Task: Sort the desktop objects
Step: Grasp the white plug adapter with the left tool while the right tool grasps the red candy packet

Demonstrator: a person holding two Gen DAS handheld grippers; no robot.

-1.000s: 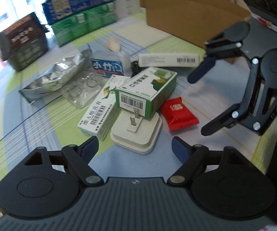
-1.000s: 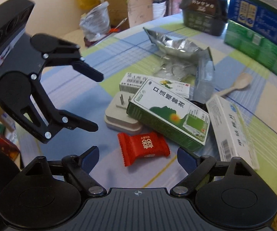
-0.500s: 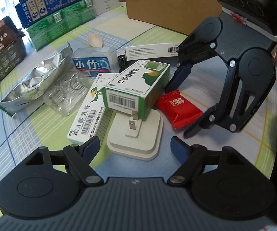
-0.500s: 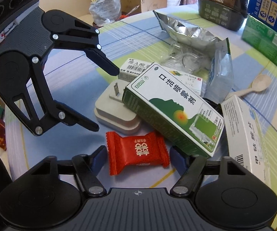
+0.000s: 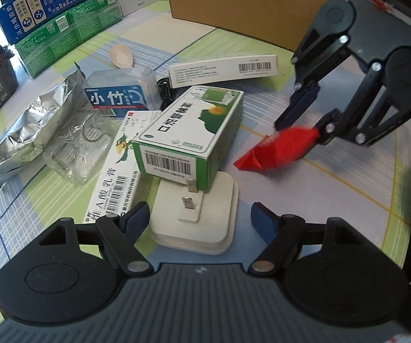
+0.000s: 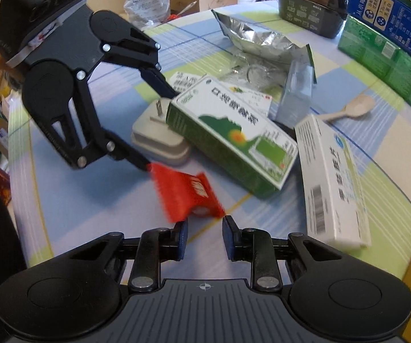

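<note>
Cardboard box: a brown open-topped cardboard box (image 5: 248, 5) stands at the far edge of the checked tablecloth (image 5: 334, 200); its contents are hidden.
Foil pouch: a crumpled silver foil pouch (image 5: 34, 123) lies on the left with its mouth open; the inside cannot be made out.
Central pile: a green and white rectangular carton (image 5: 188, 131) rests tilted, its near end on a white plug adapter with two metal prongs (image 5: 196, 220).
Task item: a red crinkle-edged sweet packet (image 6: 185, 193) sits right of the adapter, tilted and motion-blurred, apart from the carton.
Right gripper (image 6: 205, 235): low over the cloth, fingers drawn to a narrow gap. The packet's near edge lies right at their tips. Cloth shows between the pads, so whether they pinch the packet cannot be told.
Left gripper (image 5: 199, 218): angled down, fingers spread wide and holding nothing. The adapter lies between and just ahead of the tips. In the right wrist view its lower finger reaches the packet's far edge.
</note>
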